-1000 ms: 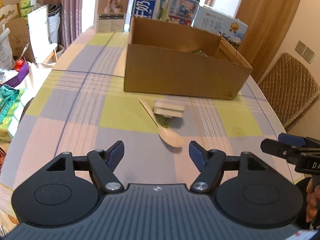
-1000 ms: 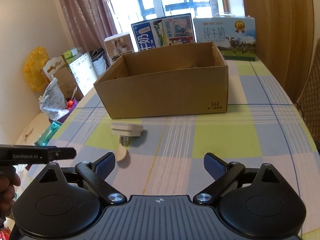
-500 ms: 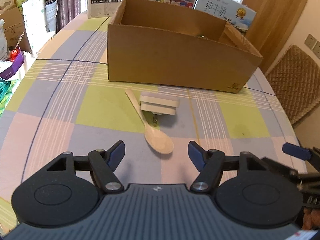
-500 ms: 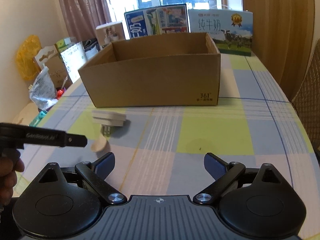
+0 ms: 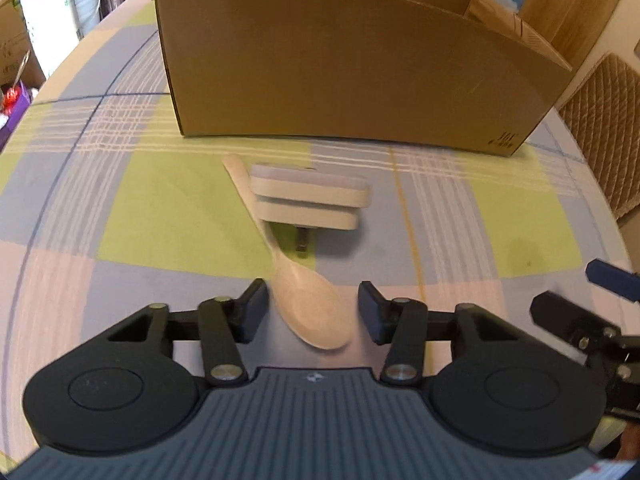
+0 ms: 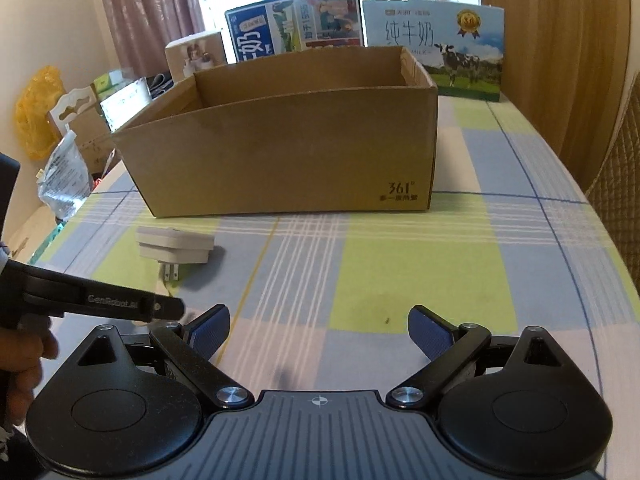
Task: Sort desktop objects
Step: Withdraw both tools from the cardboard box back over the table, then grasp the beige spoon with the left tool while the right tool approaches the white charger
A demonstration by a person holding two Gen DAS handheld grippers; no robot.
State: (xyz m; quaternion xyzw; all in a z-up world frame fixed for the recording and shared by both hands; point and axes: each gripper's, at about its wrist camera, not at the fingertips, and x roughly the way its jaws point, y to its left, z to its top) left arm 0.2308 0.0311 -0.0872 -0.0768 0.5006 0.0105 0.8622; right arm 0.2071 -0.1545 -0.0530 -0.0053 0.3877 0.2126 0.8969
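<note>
A home dining room is indicated: the table (image 6: 500, 264) is covered with a pastel checked cloth, milk cartons (image 6: 436, 54) are stacked before a curtained window (image 6: 152, 12), and a quilted chair (image 5: 612, 136) is set alongside.

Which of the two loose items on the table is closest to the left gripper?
The wooden spoon: its bowl lies between the left gripper's fingers; the white plug adapter sits farther off.
</note>
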